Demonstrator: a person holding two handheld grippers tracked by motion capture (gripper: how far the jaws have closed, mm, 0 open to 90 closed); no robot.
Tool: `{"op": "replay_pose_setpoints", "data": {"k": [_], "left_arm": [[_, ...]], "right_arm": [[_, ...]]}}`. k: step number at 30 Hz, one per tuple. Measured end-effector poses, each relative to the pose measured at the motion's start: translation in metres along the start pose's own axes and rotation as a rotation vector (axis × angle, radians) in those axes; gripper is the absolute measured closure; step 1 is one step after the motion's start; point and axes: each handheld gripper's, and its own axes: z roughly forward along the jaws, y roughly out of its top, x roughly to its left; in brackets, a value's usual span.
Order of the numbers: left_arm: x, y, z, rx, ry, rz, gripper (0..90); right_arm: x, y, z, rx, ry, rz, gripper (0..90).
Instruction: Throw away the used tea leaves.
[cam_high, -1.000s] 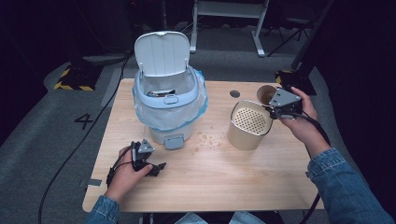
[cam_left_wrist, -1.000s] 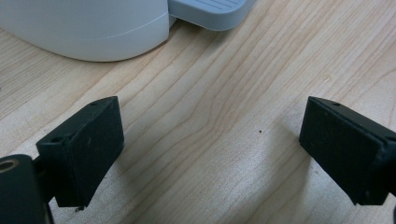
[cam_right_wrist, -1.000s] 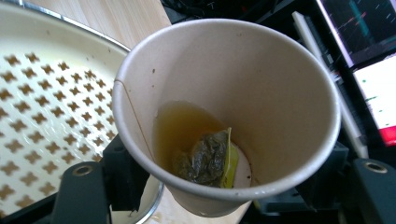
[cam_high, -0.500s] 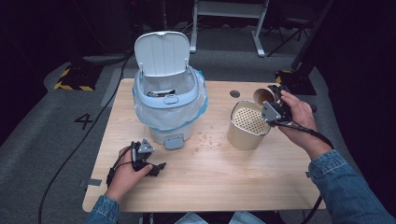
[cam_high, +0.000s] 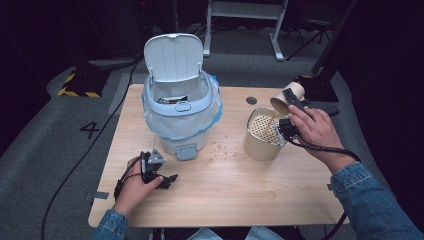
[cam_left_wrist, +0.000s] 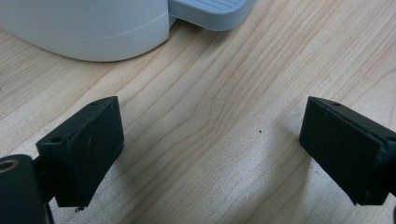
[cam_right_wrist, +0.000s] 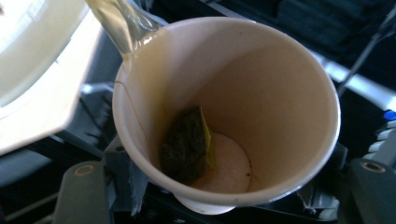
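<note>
We tip a tan paper cup (cam_right_wrist: 224, 112) in our right gripper (cam_high: 289, 116), fingers clamped on its sides, above a beige strainer pot (cam_high: 263, 135) on the counter (cam_high: 240, 195). Amber tea (cam_right_wrist: 122, 25) streams off the rim into the perforated insert; a wet tea bag (cam_right_wrist: 186, 144) clings inside. Our left gripper (cam_high: 159, 170) rests open before the lined bin (cam_high: 180, 107).

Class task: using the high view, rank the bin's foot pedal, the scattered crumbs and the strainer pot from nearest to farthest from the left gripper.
From the left gripper:
1. Foot pedal, just beyond it at the bin's base.
2. Crumbs, mid-table, further right.
3. Strainer pot, far right, by the right gripper.
</note>
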Motion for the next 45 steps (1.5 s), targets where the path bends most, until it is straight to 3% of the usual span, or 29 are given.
{"op": "replay_pose_setpoints", "data": {"k": [5, 12, 22, 33, 39, 42, 45], "left_arm": [[0.000, 0.000, 0.000, 0.000, 0.000, 0.000, 7.0], [0.000, 0.000, 0.000, 0.000, 0.000, 0.000, 7.0], [0.000, 0.000, 0.000, 0.000, 0.004, 0.005, 7.0], [0.000, 0.000, 0.000, 0.000, 0.004, 0.005, 7.0], [0.000, 0.000, 0.000, 0.001, 0.004, 0.004, 6.9], [0.000, 0.000, 0.000, 0.001, 0.003, 0.004, 6.9], [0.000, 0.000, 0.000, 0.000, 0.003, 0.004, 6.9]], "right_arm": [[0.000, 0.004, -0.003, 0.036, -0.078, -0.135, 31.9], [0.003, 0.008, -0.004, 0.080, -0.156, -0.284, 32.0], [0.004, 0.015, -0.003, 0.093, -0.206, -0.441, 32.0], [0.000, 0.013, -0.003, 0.118, -0.224, -0.495, 32.0], [-0.003, 0.007, 0.000, 0.203, -0.257, -0.472, 32.0], [-0.002, 0.010, 0.000, 0.180, -0.265, -0.510, 32.1], [-0.003, 0.010, 0.000, 0.181, -0.265, -0.519, 32.1]]}}
